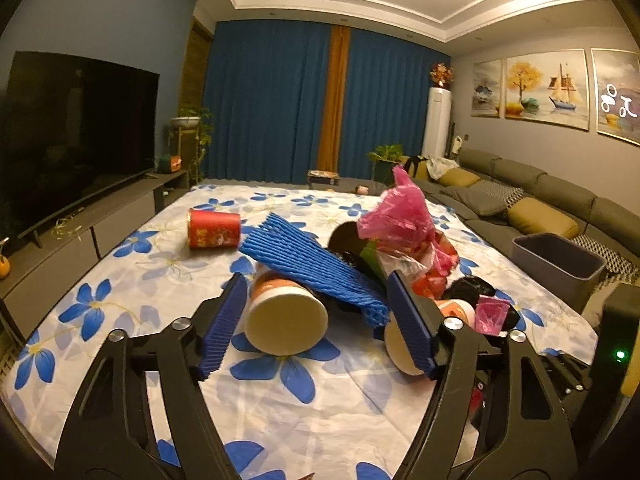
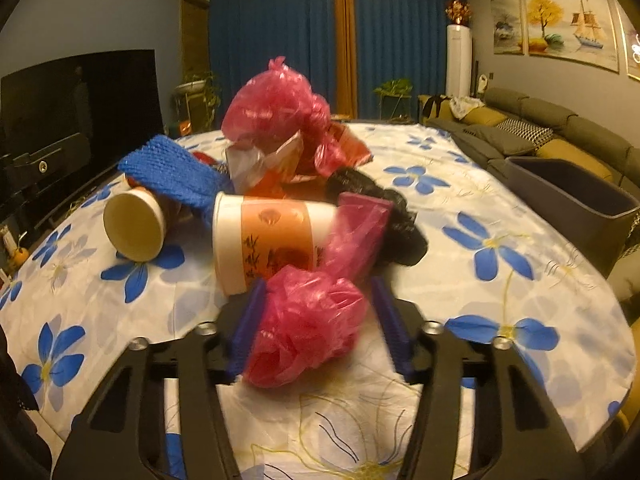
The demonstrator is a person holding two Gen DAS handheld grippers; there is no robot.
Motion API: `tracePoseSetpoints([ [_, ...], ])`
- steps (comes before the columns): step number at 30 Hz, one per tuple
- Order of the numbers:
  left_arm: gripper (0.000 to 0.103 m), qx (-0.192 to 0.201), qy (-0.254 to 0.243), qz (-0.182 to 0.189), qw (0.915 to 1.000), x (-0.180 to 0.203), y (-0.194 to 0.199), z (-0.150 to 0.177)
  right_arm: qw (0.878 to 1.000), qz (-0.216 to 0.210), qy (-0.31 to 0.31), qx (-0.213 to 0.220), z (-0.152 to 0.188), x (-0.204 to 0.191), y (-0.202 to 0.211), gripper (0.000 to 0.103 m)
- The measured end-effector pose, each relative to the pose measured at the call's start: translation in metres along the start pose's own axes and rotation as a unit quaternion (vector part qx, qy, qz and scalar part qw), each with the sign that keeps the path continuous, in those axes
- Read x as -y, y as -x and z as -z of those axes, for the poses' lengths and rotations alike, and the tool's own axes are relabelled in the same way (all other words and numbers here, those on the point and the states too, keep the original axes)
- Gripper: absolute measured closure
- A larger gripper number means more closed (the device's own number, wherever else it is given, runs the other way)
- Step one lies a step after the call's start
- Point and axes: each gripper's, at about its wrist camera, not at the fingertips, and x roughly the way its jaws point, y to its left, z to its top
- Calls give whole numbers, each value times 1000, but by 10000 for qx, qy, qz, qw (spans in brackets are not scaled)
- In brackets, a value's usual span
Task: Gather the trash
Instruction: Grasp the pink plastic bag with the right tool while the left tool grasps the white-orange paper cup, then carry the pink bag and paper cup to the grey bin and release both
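Observation:
Trash is piled on a table with a blue-flowered cloth (image 1: 120,280). My left gripper (image 1: 318,316) is open around a paper cup (image 1: 286,322) that lies on its side, base toward me. A blue foam net (image 1: 308,264) rests across that cup and reaches the right pad. In the right wrist view my right gripper (image 2: 320,324) is open around a crumpled pink plastic bag (image 2: 308,328). The left pad touches the bag and a small gap shows at the right pad. Just behind lies an orange-banded paper cup (image 2: 272,240).
A red cup (image 1: 214,229) lies apart at the far left. A pink bag bundle (image 2: 276,108), black plastic (image 2: 400,224) and another cup (image 2: 134,226) make up the pile. A grey bin (image 2: 572,196) stands off the table's right edge by the sofa. A TV is at the left.

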Motion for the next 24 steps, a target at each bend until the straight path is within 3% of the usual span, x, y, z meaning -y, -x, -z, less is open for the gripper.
tracePoseSetpoints([
  [4,42,-145,-76,200,9997,8,-6,4,9999,-16,31,99,1,1,4,68],
  [11,48,-423,-198,690,9965,28,-20,11,9984,229,-27,508,-8,18,26,69],
  [16,52,-740,-478,1143,9895,53,-36,20,9968,387,-142,685,-13,33,38,69],
  [24,74,-1348,-504,1539,9775,67,-68,29,9956,458,-304,765,-17,52,43,69],
])
